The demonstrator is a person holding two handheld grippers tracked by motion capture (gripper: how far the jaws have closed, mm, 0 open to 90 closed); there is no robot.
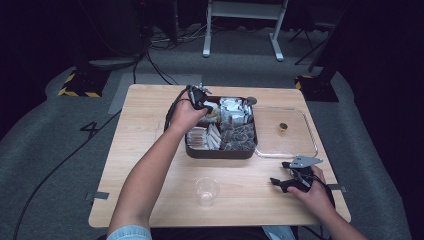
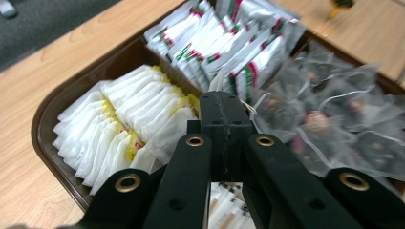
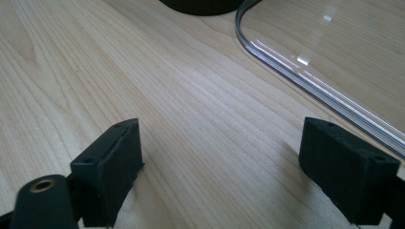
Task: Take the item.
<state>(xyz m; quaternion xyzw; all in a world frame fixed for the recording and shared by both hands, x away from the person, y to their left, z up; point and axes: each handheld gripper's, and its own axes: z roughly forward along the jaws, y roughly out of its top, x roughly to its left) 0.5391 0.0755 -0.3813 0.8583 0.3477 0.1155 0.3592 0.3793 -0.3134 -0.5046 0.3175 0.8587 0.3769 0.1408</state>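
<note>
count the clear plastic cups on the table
1. The small clear plastic cup stands upright on the light wooden table, near its front edge, in front of the dark brown compartment tray of tea packets. Nothing suggests another, though the tray could hide something behind it.

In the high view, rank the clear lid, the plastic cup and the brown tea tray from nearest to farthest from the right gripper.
From the right gripper:
1. Clear lid, just ahead of it, on the table's right.
2. Plastic cup, to its left, near the front edge.
3. Brown tea tray, ahead and left, mid-table.
</note>
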